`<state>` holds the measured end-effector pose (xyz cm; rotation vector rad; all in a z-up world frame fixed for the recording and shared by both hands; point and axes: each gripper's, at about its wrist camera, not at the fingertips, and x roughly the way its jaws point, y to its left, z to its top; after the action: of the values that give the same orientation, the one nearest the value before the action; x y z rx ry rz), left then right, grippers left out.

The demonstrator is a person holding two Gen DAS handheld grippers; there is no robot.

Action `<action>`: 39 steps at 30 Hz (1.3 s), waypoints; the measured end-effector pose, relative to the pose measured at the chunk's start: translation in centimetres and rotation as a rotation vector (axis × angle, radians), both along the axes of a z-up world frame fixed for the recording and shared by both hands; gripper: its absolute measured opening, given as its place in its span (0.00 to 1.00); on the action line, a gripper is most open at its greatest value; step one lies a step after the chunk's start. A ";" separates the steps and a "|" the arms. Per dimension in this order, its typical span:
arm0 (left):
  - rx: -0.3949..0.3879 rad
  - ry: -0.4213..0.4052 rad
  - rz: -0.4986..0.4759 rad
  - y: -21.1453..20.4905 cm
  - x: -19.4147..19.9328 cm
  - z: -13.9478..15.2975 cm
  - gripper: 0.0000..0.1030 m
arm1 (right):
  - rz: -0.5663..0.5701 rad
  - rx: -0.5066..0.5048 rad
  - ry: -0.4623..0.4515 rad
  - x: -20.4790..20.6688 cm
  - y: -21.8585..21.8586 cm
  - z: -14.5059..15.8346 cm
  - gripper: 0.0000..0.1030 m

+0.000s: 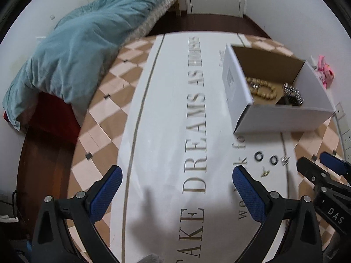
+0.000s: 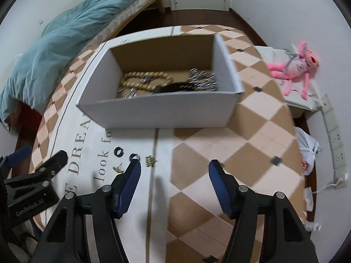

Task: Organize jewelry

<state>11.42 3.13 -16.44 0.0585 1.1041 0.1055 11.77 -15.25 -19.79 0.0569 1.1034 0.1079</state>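
Plainly spread wide, both pairs of blue textured fingers, gripping nothing: left gripper (image 1: pixel 176 175) over bare white lettered mat (image 1: pixel 166 114), right gripper (image 2: pixel 174 168) over checkered tan tablecloth (image 2: pixel 252 131). Just ahead, loose on the mat: two black rings (image 2: pixel 119 151) (image 2: pixel 134 156), a small gold cluster (image 2: pixel 149 160), a gold earring (image 2: pixel 117 169). Beyond, well apart from the fingers, a white cardboard box (image 2: pixel 158 111), open-topped, brown inside, holding a wooden bead bracelet (image 2: pixel 144 80), silvery chain pieces (image 2: pixel 203 80) and something black.
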 end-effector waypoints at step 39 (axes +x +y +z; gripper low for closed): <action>-0.132 -0.007 -0.163 -7.4 -0.7 -1.6 0.71 | -0.069 -0.017 -0.051 -2.1 -4.8 0.1 0.04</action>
<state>10.69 -4.29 -18.08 0.0296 1.0924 -0.1126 9.70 -20.07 -19.65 0.0768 1.0499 0.0377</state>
